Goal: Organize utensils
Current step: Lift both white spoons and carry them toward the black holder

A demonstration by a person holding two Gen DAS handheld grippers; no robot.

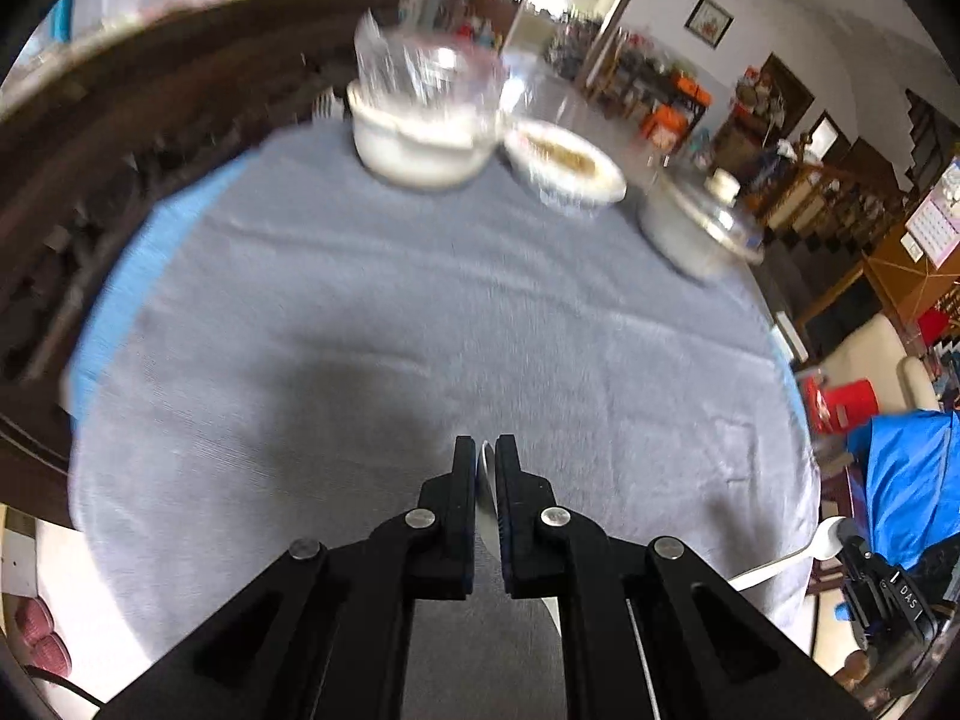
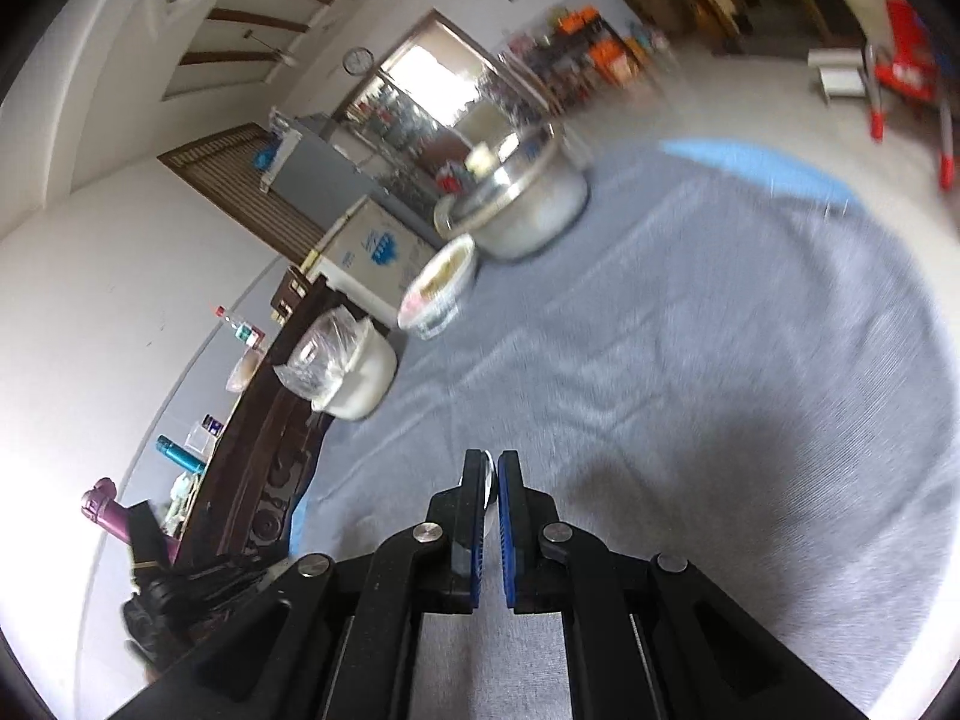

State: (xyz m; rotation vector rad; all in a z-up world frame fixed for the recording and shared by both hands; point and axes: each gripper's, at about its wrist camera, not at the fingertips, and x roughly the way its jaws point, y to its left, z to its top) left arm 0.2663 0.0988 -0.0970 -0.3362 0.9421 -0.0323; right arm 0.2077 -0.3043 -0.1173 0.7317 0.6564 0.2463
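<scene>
Above a round table draped in a grey cloth [image 1: 390, 312], the left gripper [image 1: 486, 450] pinches a flat metal utensil [image 1: 489, 504] edge-on between its nearly closed fingers; whether it is a knife or a spoon handle cannot be told. In the left wrist view, a white spoon [image 1: 807, 552] shows at the table's right edge, held up by the right gripper [image 1: 864, 558], whose black body is partly visible there. The right wrist view shows that gripper's blue-padded fingers [image 2: 477, 516] pressed close on a thin white piece [image 2: 490, 480], the spoon seen end-on. At the far side of the table stand three dishes in a row: a white bowl [image 1: 414, 150] topped with crumpled clear plastic, a shallow patterned bowl of food [image 1: 564, 162] just beside it, and a metal pot [image 1: 690, 228] with a glass lid. Both views are blurred. A dark carved wooden cabinet [image 1: 120, 138] runs behind the table.
</scene>
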